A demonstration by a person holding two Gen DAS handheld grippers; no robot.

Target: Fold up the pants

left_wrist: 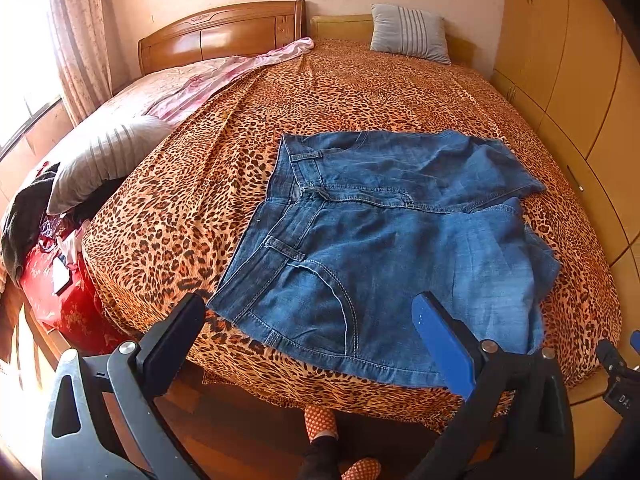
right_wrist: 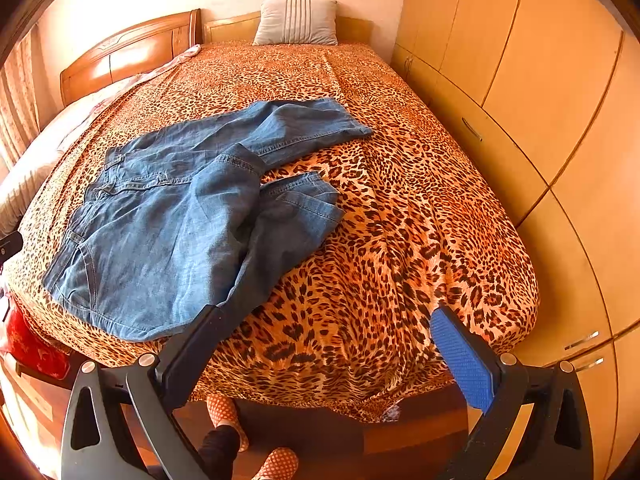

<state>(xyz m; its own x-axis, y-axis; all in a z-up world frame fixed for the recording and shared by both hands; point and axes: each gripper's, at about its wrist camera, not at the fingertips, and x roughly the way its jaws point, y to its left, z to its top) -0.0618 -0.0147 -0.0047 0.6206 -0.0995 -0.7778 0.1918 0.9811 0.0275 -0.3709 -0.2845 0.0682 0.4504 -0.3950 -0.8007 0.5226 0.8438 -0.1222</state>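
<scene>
A home bedroom was shown. A wide bed [right_wrist: 420, 208] was covered by a leopard-print sheet and backed by a carved wooden headboard [left_wrist: 224, 32]. A striped grey pillow [right_wrist: 298, 22] was propped at its head. Floor-to-ceiling wardrobe doors [right_wrist: 532, 52] lined one wall, and a patterned curtain [left_wrist: 76, 40] was hung at a sunlit window.

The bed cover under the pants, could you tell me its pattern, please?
Leopard print, orange-tan with dark spots, on the bed cover; clearest in the right wrist view.
</scene>
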